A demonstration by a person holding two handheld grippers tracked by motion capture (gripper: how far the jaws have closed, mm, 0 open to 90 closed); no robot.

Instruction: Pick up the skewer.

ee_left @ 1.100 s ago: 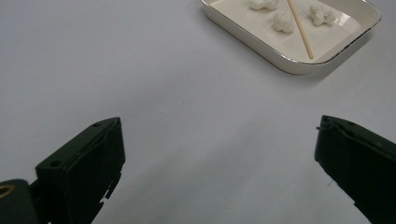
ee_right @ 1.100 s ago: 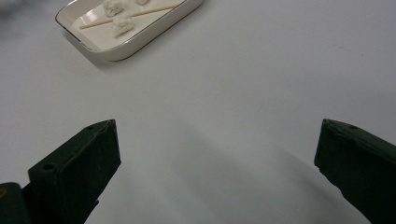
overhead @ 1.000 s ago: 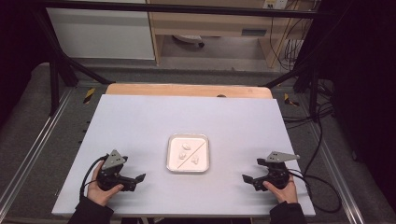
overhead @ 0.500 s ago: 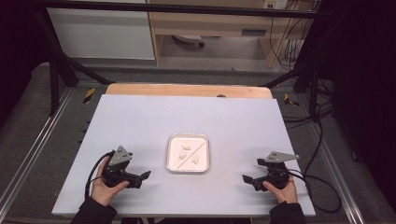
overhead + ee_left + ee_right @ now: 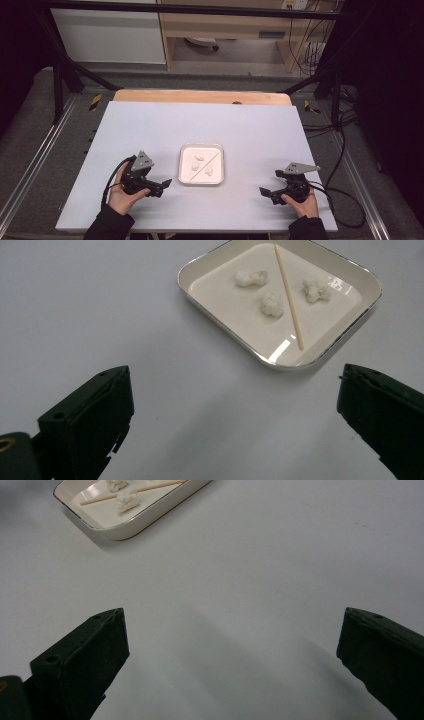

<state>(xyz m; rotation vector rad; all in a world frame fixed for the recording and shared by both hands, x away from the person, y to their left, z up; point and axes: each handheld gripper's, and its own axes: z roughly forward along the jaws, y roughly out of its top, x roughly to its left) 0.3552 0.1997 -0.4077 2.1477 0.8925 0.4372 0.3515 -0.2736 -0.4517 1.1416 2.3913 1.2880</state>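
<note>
On white tray (image 5: 350,315) — skewer (image 5: 288,295) (pale wood)

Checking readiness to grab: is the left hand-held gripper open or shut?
Open. The left hand-held gripper has its jaws spread wide with bare table between them, short of the tray.

Wide-apart tongs (image 5: 232,650) facing tray (image 5: 150,520)

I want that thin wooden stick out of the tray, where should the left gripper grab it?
Judging by its pose, grip the stick mid-length from above, jaws across it. It lies flat and diagonal between the white pieces, so stay clear of them.
</note>
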